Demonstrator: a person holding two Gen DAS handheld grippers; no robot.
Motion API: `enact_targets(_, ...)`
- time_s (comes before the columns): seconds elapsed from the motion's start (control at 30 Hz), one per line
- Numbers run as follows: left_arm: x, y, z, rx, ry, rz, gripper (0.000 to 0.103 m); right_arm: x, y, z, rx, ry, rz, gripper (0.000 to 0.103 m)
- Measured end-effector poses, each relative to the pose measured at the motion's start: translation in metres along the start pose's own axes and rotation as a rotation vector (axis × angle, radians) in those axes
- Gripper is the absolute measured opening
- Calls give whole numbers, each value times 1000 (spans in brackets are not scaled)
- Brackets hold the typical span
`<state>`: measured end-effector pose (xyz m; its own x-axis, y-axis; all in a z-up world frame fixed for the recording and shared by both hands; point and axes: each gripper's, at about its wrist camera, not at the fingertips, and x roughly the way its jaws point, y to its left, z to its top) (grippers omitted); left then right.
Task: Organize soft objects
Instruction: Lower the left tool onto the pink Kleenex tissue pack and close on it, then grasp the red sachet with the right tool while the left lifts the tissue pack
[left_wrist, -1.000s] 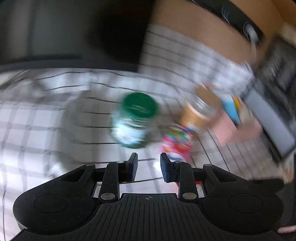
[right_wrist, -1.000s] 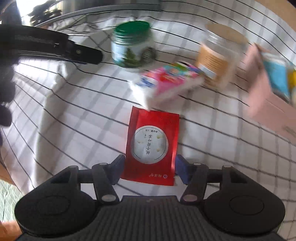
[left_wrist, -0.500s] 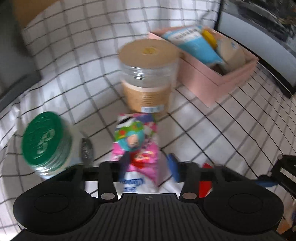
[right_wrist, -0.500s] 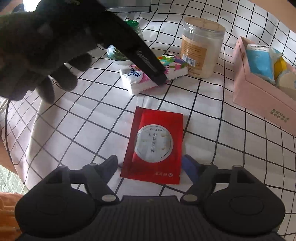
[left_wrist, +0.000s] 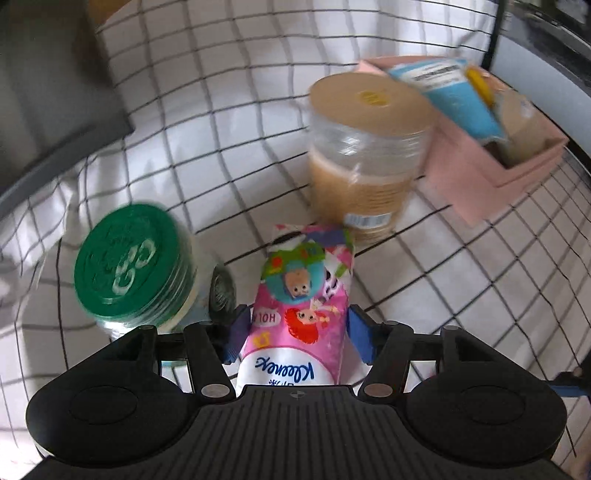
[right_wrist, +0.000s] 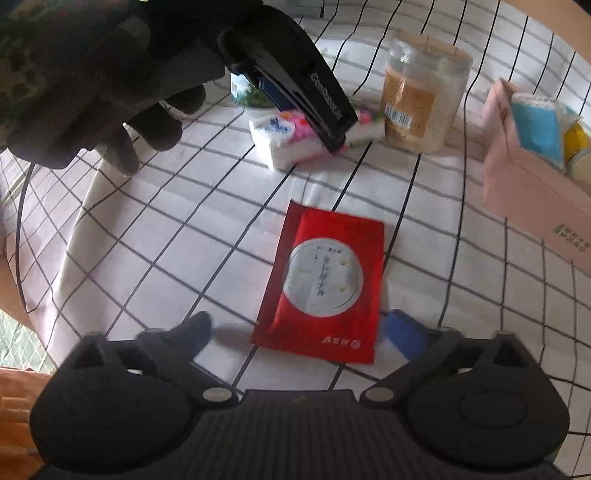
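A pink Kleenex tissue pack (left_wrist: 303, 295) lies on the checked cloth between the jar bases. My left gripper (left_wrist: 299, 336) points down over it, jaws apart, one blue finger on each side of the pack's near half; no firm squeeze shows. The right wrist view shows the same pack (right_wrist: 291, 144) under that gripper, which a dark-gloved hand (right_wrist: 92, 74) holds. A flat red sachet (right_wrist: 325, 284) lies on the cloth between the fingers of my right gripper (right_wrist: 299, 330). Its jaws are opening wide and the pads stand clear of the sachet's edges.
A green-lidded jar (left_wrist: 129, 258) stands just left of the tissue pack and a tan-lidded plastic jar (left_wrist: 365, 155) just behind it. A pink box (left_wrist: 480, 177) holding a blue packet and other items sits to the right. A dark panel is at the back left.
My left gripper swung over from the green jar to the tissue pack and spread its jaws around it. My right gripper's jaws widened beside the red sachet, which stayed put.
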<state>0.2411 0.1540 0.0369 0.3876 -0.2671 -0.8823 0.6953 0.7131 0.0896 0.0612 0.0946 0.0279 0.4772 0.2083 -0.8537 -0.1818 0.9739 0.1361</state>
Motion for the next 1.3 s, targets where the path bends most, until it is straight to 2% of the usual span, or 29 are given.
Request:
enact_targets(0.13, 5, -6, -3, 32, 0, 31, 64, 0, 1, 1, -12, 6, -1, 103)
enact_targets(0.27, 8, 1, -3, -74, 2, -25, 64, -3, -5, 2, 17, 1, 12, 100)
enact_targets(0.4, 6, 1, -6, -111, -15, -54, 66, -4, -15, 3, 66, -11, 2, 100)
enact_targets(0.6, 9, 11, -1, -211, -25, -81, 67, -4, -15, 2, 74, -15, -13, 98)
enact_targets(0.67, 11, 10, 0, -209, -23, -78, 68, -5, -19, 3, 94, -24, -20, 94)
enact_targets(0.73, 12, 7, 1, -197, -23, -81, 78, -4, -21, 5, 106, -28, -28, 92)
enact_targets(0.8, 15, 1, 2, -181, -16, -91, 89, -2, -18, 7, 82, -29, -57, 86)
enact_targets(0.83, 16, -2, 3, -171, -11, -89, 91, -2, -15, 8, 56, -36, -64, 79)
enact_targets(0.87, 16, -4, 3, -162, -6, -78, 90, -4, -12, 9, 46, -41, -54, 68)
enact_targets(0.97, 13, -5, -1, -142, -12, -92, 81, -7, -5, 10, -4, -44, -45, 63)
enact_targets(1.03, 8, -3, -6, -127, -31, -70, 58, -9, -8, 9, 7, -52, -39, 58)
enact_targets(1.17, 4, 12, -13, -207, -38, -124, 56, -12, -14, 11, 23, -52, -37, 51)
enact_targets(1.3, -1, 14, -14, -235, -24, -108, 54, -13, -22, 15, 25, -44, -22, 48)
